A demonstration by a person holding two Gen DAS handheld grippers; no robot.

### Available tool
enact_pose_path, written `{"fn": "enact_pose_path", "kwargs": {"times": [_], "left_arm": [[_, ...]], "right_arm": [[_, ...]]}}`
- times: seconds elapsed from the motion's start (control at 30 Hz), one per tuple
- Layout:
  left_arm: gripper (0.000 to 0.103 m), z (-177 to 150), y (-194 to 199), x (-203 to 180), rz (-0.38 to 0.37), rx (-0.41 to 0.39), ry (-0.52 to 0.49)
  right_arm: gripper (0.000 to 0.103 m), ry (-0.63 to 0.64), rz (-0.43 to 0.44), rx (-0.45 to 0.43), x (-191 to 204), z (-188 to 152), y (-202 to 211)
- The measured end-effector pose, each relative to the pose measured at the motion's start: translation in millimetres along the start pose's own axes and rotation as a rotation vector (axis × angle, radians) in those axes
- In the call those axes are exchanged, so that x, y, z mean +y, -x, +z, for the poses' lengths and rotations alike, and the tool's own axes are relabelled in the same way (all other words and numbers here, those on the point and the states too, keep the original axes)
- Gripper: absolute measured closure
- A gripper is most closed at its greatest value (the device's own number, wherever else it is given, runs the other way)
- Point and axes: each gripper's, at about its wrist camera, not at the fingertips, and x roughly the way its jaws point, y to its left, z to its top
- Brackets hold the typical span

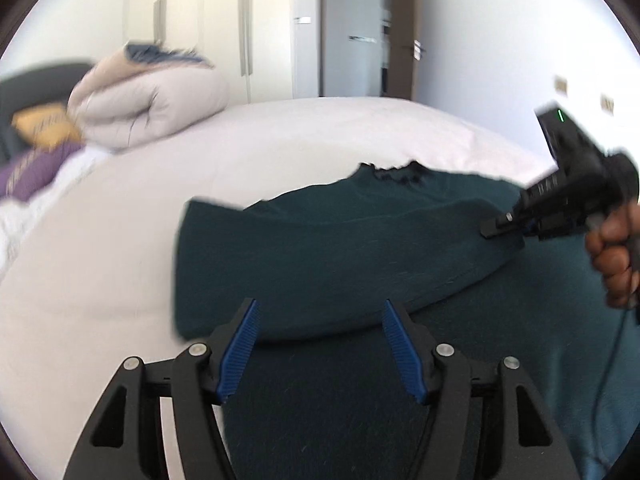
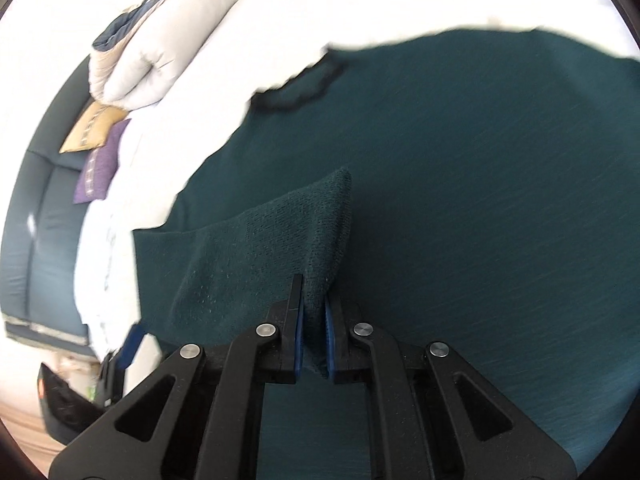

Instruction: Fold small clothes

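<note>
Fingers of the left gripper (image 1: pixel 318 344) stand apart, with their blue pads (image 1: pixel 240 350) bare and nothing between them; they hang just above the dark green garment (image 1: pixel 320 256). From the left wrist view, this garment lies spread on the white bed (image 1: pixel 120 240), and one part of it is folded over the rest, with a black trim at its far edge. At the right side, a hand (image 1: pixel 614 256) holds the right gripper (image 1: pixel 492 229), whose tip touches the folded part near its right edge. A rolled duvet (image 1: pixel 148 104) and two cushions, one yellow (image 1: pixel 44 126) and one purple (image 1: pixel 32 172), are at the far left of the bed. A wardrobe (image 1: pixel 208 28) and a door (image 1: pixel 356 36) stand behind.

From the right wrist view, the right gripper (image 2: pixel 314 320) is closed tight on a pinch of the garment (image 2: pixel 460 200), and the cloth rises in a small ridge between the pads. The garment fills most of this picture. The duvet (image 2: pixel 160 48) and cushions are at the left, beside a dark headboard (image 2: pixel 36 220).
</note>
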Motion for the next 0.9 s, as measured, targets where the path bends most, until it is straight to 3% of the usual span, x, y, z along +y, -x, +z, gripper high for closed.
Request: {"fn": "enact_pose_path", "kwargs": {"times": [0.1,0.2,0.33,0.6,0.9], "left_arm": [[0.045,3.6,6.7,42.5,0.001,0.014,0.176],[0.056,14.8,6.7,74.4,0.05,0.018,0.25],[0.066,35.8,4.7,86.3,0.097,0.008,0.222],[0.07,59.5,-20.4,72.8,0.098,0.06,0.115],[0.074,69.0,-48.6,66.9,0.124,0.107,0.086]], "right_arm": [[0.096,0.01,-0.07,-0.028,-14.4,13.9,8.6],[0.096,0.014,-0.106,-0.043,-21.6,21.4,11.5],[0.096,0.017,-0.139,-0.066,-41.0,24.8,19.6],[0.096,0.05,-0.216,-0.094,-58.5,32.9,26.1],[0.096,0.083,-0.261,-0.102,-69.1,26.0,38.5]]}}
